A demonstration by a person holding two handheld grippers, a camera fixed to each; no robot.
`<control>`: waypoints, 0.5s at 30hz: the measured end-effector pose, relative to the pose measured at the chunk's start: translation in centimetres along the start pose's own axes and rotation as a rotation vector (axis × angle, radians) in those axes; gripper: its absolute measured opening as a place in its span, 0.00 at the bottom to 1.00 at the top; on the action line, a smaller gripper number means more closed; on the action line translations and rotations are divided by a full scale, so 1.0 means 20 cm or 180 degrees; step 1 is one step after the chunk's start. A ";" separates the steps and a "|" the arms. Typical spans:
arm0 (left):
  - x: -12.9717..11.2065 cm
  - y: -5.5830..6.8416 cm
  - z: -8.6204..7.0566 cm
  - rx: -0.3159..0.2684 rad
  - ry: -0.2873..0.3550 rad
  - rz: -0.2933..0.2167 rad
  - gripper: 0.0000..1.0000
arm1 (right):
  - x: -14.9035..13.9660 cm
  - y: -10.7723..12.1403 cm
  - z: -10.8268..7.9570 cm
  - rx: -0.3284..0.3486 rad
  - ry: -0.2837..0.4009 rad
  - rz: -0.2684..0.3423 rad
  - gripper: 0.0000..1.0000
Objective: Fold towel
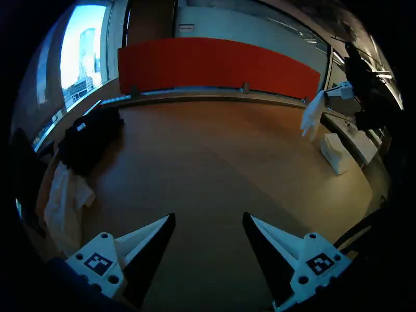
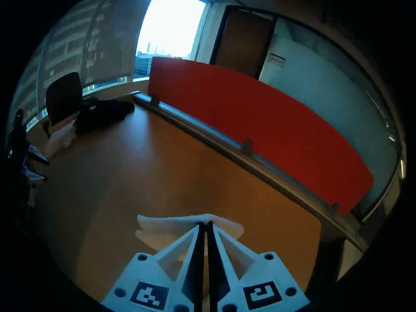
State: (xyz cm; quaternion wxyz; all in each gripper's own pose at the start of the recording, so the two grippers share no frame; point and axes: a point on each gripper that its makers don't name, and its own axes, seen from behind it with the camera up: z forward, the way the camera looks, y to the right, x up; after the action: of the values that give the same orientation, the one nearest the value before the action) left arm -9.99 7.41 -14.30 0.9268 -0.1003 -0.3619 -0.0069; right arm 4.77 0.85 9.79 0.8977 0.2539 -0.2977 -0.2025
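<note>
In the left gripper view, a white towel (image 1: 312, 117) hangs over the far right side of the wooden table (image 1: 208, 156), and my right gripper (image 1: 340, 91) pinches its top. In the right gripper view, that gripper (image 2: 204, 224) has its fingers shut on the towel's edge, and white cloth (image 2: 182, 229) spreads out on both sides of the tips. My left gripper (image 1: 208, 218) stands open low over the table's near part, with nothing between its fingers.
A folded white stack (image 1: 335, 153) lies on the table below the hanging towel. A black bag (image 1: 88, 138) and loose white cloth (image 1: 65, 203) sit at the table's left end. A red divider (image 1: 218, 65) runs along the far edge. A dark chair (image 2: 62, 96) stands by the window.
</note>
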 end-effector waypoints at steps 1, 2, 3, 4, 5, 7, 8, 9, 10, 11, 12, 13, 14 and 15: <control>0.00 0.00 0.00 0.0000 -0.0005 0.0002 0.96 | -0.01 0.03 0.00 -0.0019 -0.0013 0.0005 0.03; 0.00 0.00 0.01 0.0000 -0.0009 0.0005 0.96 | -0.02 0.05 -0.01 -0.0036 -0.0025 0.0009 0.03; 0.00 0.01 0.01 -0.0001 -0.0013 0.0007 0.96 | -0.03 0.07 -0.01 -0.0052 -0.0037 0.0014 0.03; 0.01 0.01 0.02 0.0001 -0.0016 0.0012 0.96 | -0.03 0.09 -0.01 -0.0070 -0.0048 0.0022 0.03; 0.01 0.01 0.02 0.0002 -0.0019 0.0016 0.96 | -0.04 0.12 -0.01 -0.0087 -0.0059 0.0029 0.03; 0.01 0.02 0.02 0.0003 -0.0023 0.0026 0.96 | -0.06 0.16 -0.01 -0.0117 -0.0082 0.0048 0.03; 0.02 0.02 0.03 0.0002 -0.0024 0.0031 0.96 | -0.07 0.18 -0.01 -0.0130 -0.0094 0.0058 0.03; 0.02 0.02 0.03 0.0002 -0.0025 0.0037 0.95 | -0.08 0.20 -0.01 -0.0143 -0.0105 0.0067 0.03; 0.03 0.02 0.03 0.0002 -0.0026 0.0041 0.96 | -0.09 0.22 -0.02 -0.0160 -0.0117 0.0075 0.03; 0.03 0.03 0.03 0.0003 -0.0027 0.0045 0.96 | -0.10 0.23 -0.02 -0.0175 -0.0128 0.0081 0.03; 0.03 0.03 0.03 0.0004 -0.0028 0.0049 0.96 | -0.11 0.25 -0.02 -0.0191 -0.0139 0.0087 0.03; 0.03 0.03 0.03 0.0004 -0.0029 0.0052 0.96 | -0.12 0.27 -0.03 -0.0206 -0.0148 0.0090 0.03; 0.04 0.03 0.04 0.0004 -0.0031 0.0055 0.96 | -0.13 0.29 -0.03 -0.0220 -0.0156 0.0093 0.03; 0.04 0.03 0.04 0.0005 -0.0032 0.0058 0.96 | -0.14 0.30 -0.04 -0.0234 -0.0164 0.0096 0.03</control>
State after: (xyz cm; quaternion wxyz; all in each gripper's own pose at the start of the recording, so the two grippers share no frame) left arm -9.86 8.28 -13.39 0.9250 -0.1030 -0.3657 0.0023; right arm 4.46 7.32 11.55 0.9015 0.2109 -0.3168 -0.2062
